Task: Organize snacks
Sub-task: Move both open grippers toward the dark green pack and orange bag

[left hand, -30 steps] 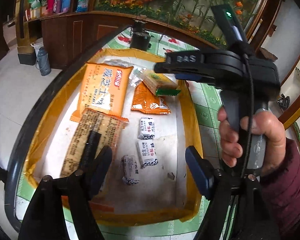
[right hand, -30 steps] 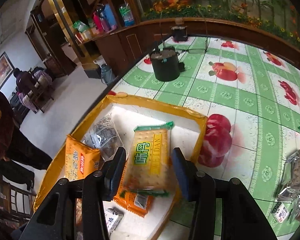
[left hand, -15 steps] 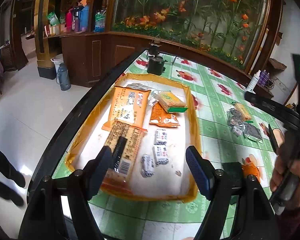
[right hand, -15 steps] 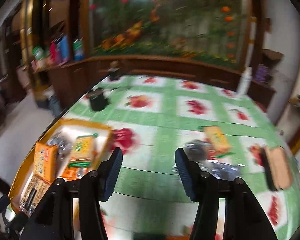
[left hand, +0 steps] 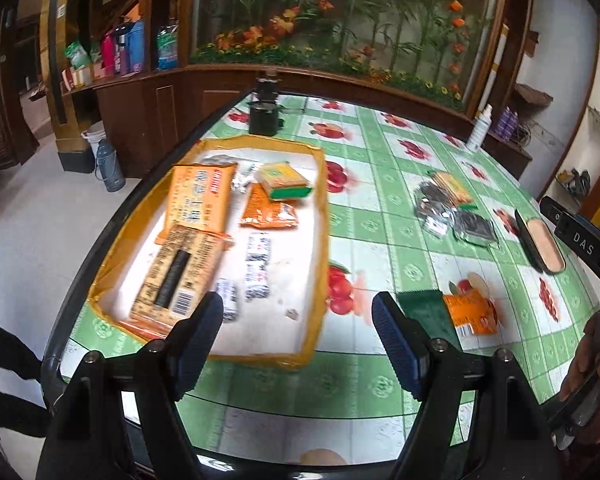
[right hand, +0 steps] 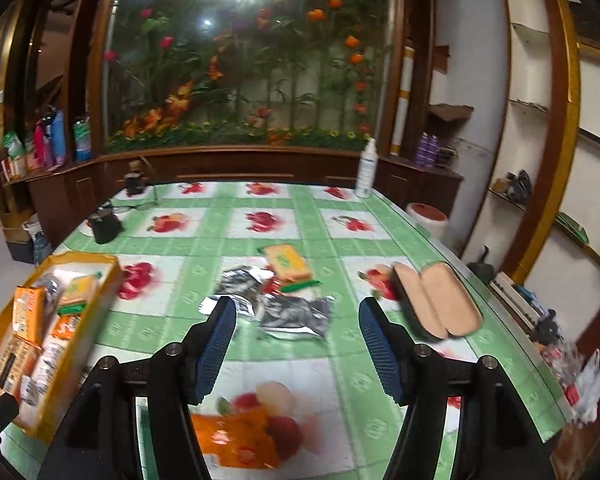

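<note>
A yellow-rimmed tray (left hand: 320, 240) (right hand: 108, 276) holds several snack packs: a big orange pack (left hand: 200, 196), a green-edged cracker pack (left hand: 286, 180) and small white packs (left hand: 258, 264). Loose snacks lie on the green tablecloth: silver packets (right hand: 292, 314) (left hand: 440, 204), a cracker pack (right hand: 288, 262) and an orange packet (right hand: 236, 436) (left hand: 470, 312). My left gripper (left hand: 298, 324) is open and empty above the tray's near edge. My right gripper (right hand: 298, 344) is open and empty, above the tablecloth between the orange packet and the silver packets.
An open tan glasses case (right hand: 436, 304) (left hand: 540, 246) lies right of the loose snacks. A black pot (left hand: 264, 118) (right hand: 106, 226) stands behind the tray. A white spray bottle (right hand: 366, 172) stands at the table's far edge. The table's near edge runs just below both grippers.
The right gripper let go of the cracker pack in the tray, opened and swung right over the loose snacks. The left gripper pulled back and up from the tray.
</note>
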Action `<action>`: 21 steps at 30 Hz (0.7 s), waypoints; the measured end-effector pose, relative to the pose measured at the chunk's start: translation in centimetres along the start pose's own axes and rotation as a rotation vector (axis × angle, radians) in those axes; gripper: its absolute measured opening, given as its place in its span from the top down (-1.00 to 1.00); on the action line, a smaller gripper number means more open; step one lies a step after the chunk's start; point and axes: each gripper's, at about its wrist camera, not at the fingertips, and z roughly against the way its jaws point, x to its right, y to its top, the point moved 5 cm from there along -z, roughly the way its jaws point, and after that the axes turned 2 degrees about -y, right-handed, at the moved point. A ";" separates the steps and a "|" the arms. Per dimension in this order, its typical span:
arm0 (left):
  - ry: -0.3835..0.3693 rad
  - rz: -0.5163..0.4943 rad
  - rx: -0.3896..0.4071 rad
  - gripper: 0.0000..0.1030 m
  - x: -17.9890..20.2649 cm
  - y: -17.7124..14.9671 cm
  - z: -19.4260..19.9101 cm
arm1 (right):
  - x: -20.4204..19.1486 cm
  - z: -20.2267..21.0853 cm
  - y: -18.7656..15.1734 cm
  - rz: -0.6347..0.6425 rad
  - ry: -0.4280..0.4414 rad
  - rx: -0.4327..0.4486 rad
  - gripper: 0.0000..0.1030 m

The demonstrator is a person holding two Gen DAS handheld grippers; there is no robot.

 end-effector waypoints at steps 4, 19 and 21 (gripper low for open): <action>0.000 -0.035 -0.019 -0.48 1.7 -0.4 -0.4 | 2.1 -0.1 -0.8 -0.016 -0.022 -0.018 -0.32; -0.051 -0.146 -0.130 -0.48 7.9 -1.9 -4.0 | 6.5 -2.5 -2.8 -0.013 -0.112 -0.047 -0.43; -0.052 -0.156 -0.139 -0.48 8.5 -2.0 -4.4 | 6.9 -3.0 -3.1 -0.015 -0.107 -0.065 -0.43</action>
